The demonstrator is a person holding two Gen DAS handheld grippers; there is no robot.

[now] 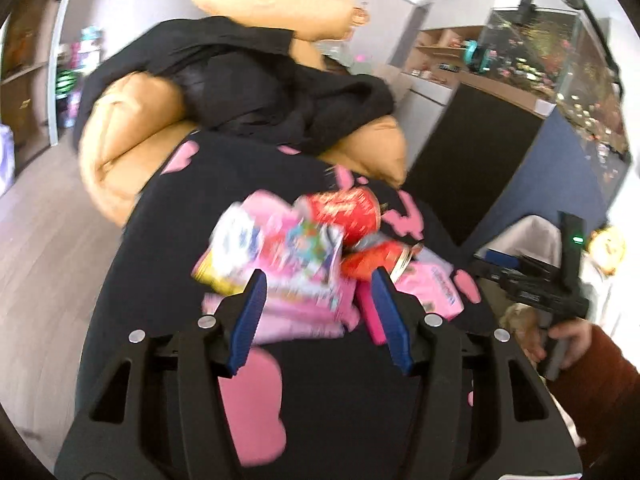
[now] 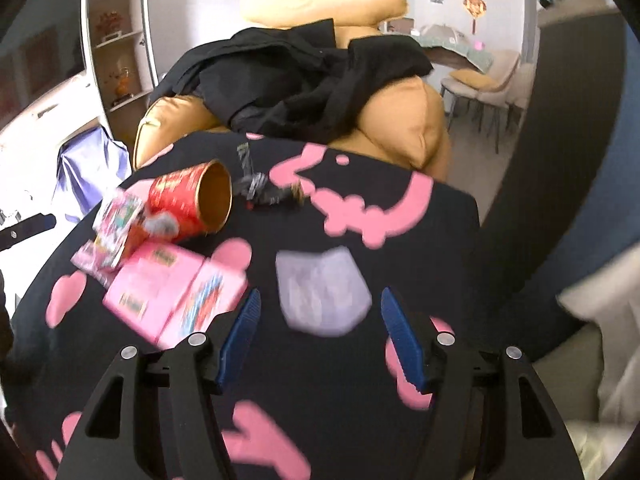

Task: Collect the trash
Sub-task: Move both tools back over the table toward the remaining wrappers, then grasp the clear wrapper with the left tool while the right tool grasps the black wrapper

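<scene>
A pile of trash lies on a black cloth with pink shapes (image 1: 180, 248): a red can (image 1: 344, 212) on its side, a colourful wrapper (image 1: 304, 248) and pink packs (image 1: 296, 312). My left gripper (image 1: 318, 280) hovers at the near edge of the pile. Its jaws stand half apart with the pink packs showing between them, and I see no pad pressing. In the right wrist view the red can (image 2: 192, 200), its mouth open, and a pink box (image 2: 160, 284) lie to the left. My right gripper (image 2: 320, 308) is open and empty over a pale lilac scrap (image 2: 322, 292) on the cloth (image 2: 420, 248).
Behind the cloth is an orange armchair (image 2: 404, 120) with black clothes (image 2: 288, 80) heaped on it. A white bag (image 1: 528, 236) stands at the right, beside a hand (image 1: 568, 336) in a red-brown sleeve. A fish tank (image 1: 560, 60), dining chairs (image 2: 492, 76) and shelves (image 2: 116, 40) ring the room.
</scene>
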